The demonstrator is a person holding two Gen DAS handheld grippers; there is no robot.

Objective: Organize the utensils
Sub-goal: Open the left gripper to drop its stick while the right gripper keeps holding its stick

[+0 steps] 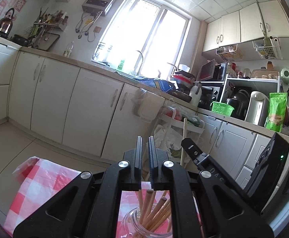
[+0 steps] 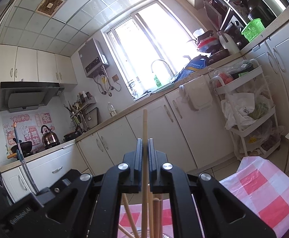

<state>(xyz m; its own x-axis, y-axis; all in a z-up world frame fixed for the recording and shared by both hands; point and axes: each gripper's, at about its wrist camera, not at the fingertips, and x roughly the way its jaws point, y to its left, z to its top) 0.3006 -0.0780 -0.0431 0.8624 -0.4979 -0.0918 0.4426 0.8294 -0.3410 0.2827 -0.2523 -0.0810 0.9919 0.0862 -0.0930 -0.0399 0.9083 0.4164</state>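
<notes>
A clear glass jar (image 1: 144, 226) with several wooden chopsticks (image 1: 156, 208) stands on the red-and-white checked tablecloth (image 1: 45, 178), right under both grippers. My left gripper (image 1: 145, 140) is above the jar, its jaws nearly together with a narrow gap and nothing between them. My right gripper (image 2: 145, 141) is shut on one wooden chopstick (image 2: 144, 127), held upright with its lower end down among the other chopsticks (image 2: 156, 210) above the jar. The right gripper (image 1: 192, 148) with its chopstick (image 1: 184, 138) also shows in the left wrist view, to the right of my left gripper.
Cream kitchen cabinets (image 1: 89, 107) and a counter run behind, under a bright window (image 1: 144, 39). A white trolley (image 2: 249, 107) with bags stands by the cabinets. A green basket (image 1: 221, 108) and appliances sit on the right counter. The tablecloth (image 2: 263, 194) covers the table.
</notes>
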